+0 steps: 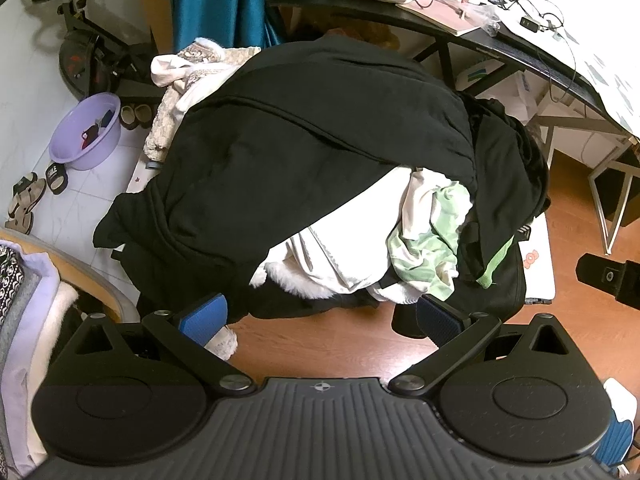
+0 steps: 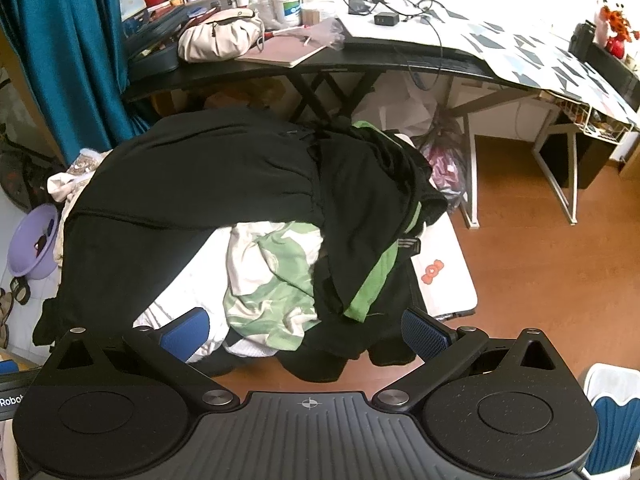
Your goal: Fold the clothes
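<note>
A heap of clothes lies over a small white table. A large black garment drapes across the top. Under it show a white cloth, a green-and-white patterned piece and a black item with green lining. My left gripper is open, its blue pads wide apart just short of the heap's near edge, holding nothing. My right gripper is open too, close above the near side of the heap, with nothing between its fingers.
A black desk with a cream bag, bottles and cables stands behind the heap. A teal curtain hangs at left. A purple basin and sandals sit on the tiled floor. Folded clothes lie at near left. Wooden floor spreads right.
</note>
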`<state>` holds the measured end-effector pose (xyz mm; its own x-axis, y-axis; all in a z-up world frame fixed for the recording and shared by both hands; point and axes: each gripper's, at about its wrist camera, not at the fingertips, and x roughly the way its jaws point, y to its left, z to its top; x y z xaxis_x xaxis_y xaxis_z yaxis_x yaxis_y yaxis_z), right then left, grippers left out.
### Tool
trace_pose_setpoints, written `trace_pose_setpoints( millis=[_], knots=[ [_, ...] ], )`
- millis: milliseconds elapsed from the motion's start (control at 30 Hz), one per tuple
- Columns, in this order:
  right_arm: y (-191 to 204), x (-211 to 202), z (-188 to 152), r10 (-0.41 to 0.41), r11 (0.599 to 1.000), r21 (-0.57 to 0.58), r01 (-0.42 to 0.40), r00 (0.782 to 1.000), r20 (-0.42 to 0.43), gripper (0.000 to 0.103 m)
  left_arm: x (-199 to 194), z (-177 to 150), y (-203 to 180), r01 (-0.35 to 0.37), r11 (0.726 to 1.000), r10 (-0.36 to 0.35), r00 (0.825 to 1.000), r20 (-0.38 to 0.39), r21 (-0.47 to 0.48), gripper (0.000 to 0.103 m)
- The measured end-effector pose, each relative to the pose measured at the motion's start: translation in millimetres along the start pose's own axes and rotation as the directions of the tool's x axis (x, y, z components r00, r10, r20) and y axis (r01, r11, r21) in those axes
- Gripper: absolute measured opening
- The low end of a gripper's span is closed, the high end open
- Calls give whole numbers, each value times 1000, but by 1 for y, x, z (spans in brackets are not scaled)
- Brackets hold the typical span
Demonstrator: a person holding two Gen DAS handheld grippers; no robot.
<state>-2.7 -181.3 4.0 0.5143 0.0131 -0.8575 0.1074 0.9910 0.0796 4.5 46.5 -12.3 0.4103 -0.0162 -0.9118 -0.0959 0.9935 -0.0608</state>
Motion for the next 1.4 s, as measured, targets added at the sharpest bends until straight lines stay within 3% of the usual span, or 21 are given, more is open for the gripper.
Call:
trace_pose_setpoints(
  millis=[133, 267, 400, 433, 467, 633, 767, 867, 1000, 1100, 1200, 1267, 1333, 1400],
  knots=[
    [-4, -3, 0, 4, 1000, 13, -4, 1000, 17, 102, -17, 1, 6, -28, 999, 32, 994, 106, -43, 103],
    [-15, -15, 5, -10, 999, 45, 4, 993, 117, 102, -32, 7, 12, -101, 993, 112, 971, 212, -62, 103],
    [-27, -16, 8, -57, 996, 72, 45, 984, 168, 102, -34, 14, 13, -296, 955, 292, 914, 282, -30, 103],
    [-31, -15, 7, -59, 996, 82, 46, 984, 169, 102, -33, 16, 14, -334, 942, 323, 896, 305, -16, 103],
    [-35, -14, 7, -59, 994, 96, 44, 984, 168, 102, -34, 14, 16, -334, 942, 317, 889, 330, -4, 103],
    [-42, -5, 0, -76, 990, 129, 54, 982, 175, 102, -36, 6, 44, -185, 982, 188, 920, 344, -40, 103],
    [-34, 3, 1, -110, 993, 71, 96, 970, 215, 102, -29, 0, 75, -111, 987, 144, 936, 321, -120, 103],
    [-29, 11, 3, -96, 995, 32, 91, 967, 236, 102, -25, -4, 87, -146, 981, 180, 929, 323, -129, 103],
    [-19, 30, 1, 4, 997, -69, 16, 958, 287, 102, -12, -9, 85, -271, 960, 277, 907, 316, -64, 103],
    [-2, 53, 1, 35, 983, -184, 22, 954, 297, 102, 7, -6, 90, -237, 968, 250, 936, 249, -81, 103],
    [20, 85, 5, 34, 956, -290, 46, 964, 263, 102, 25, -3, 94, -199, 974, 215, 960, 181, -105, 102],
    [32, 109, 12, 58, 949, -314, 23, 967, 247, 102, 32, 6, 97, -137, 979, 160, 975, 152, -151, 102],
    [43, 133, 20, 88, 944, -329, -7, 969, 232, 102, 35, 20, 97, -108, 979, 135, 978, 157, -171, 103],
    [57, 160, 28, 114, 935, -355, -28, 968, 225, 102, 40, 38, 93, -145, 976, 170, 973, 154, -164, 102]
  ],
)
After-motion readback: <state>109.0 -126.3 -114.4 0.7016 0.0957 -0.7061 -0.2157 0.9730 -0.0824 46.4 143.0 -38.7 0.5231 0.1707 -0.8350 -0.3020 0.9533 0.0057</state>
